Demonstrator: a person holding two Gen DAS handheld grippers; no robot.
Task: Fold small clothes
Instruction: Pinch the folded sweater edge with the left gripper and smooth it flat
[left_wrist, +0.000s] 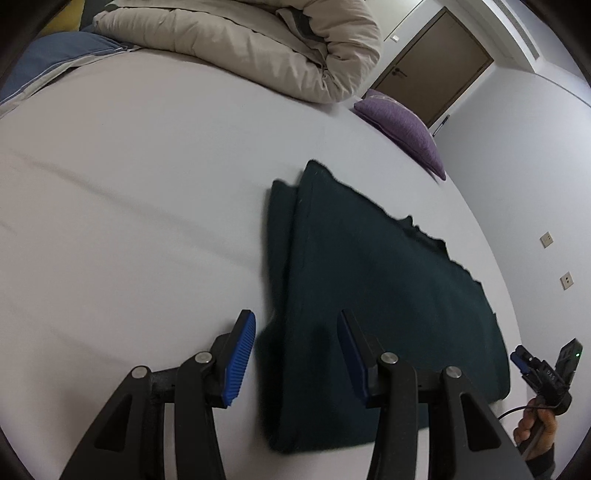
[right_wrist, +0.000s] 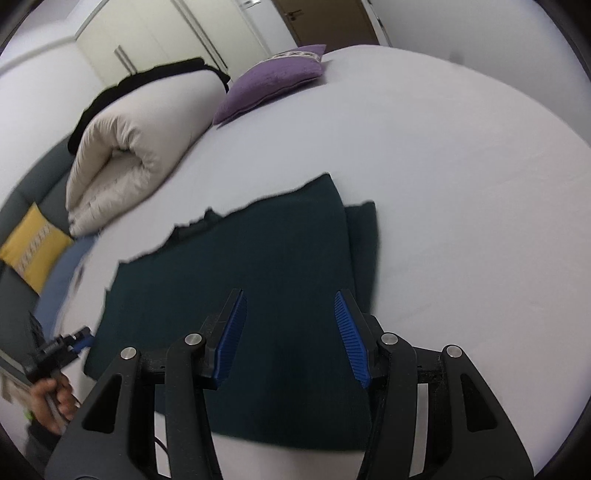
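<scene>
A dark green garment (left_wrist: 373, 295) lies flat and folded on the white bed sheet (left_wrist: 129, 206); it also shows in the right wrist view (right_wrist: 258, 280). A narrower folded part sticks out along one side (right_wrist: 364, 243). My left gripper (left_wrist: 295, 321) is open and empty, hovering over the garment's near left edge. My right gripper (right_wrist: 288, 299) is open and empty, above the garment's near end. The right gripper (left_wrist: 524, 360) shows at the garment's right in the left wrist view; the left gripper (right_wrist: 79, 338) shows at its left in the right wrist view.
A rolled beige duvet (left_wrist: 240, 40) lies at the back of the bed, also seen in the right wrist view (right_wrist: 140, 140). A purple cushion (left_wrist: 402, 129) sits near the bed's far edge. A blue pillow (left_wrist: 51, 59) and a yellow cushion (right_wrist: 33, 251) lie at the side.
</scene>
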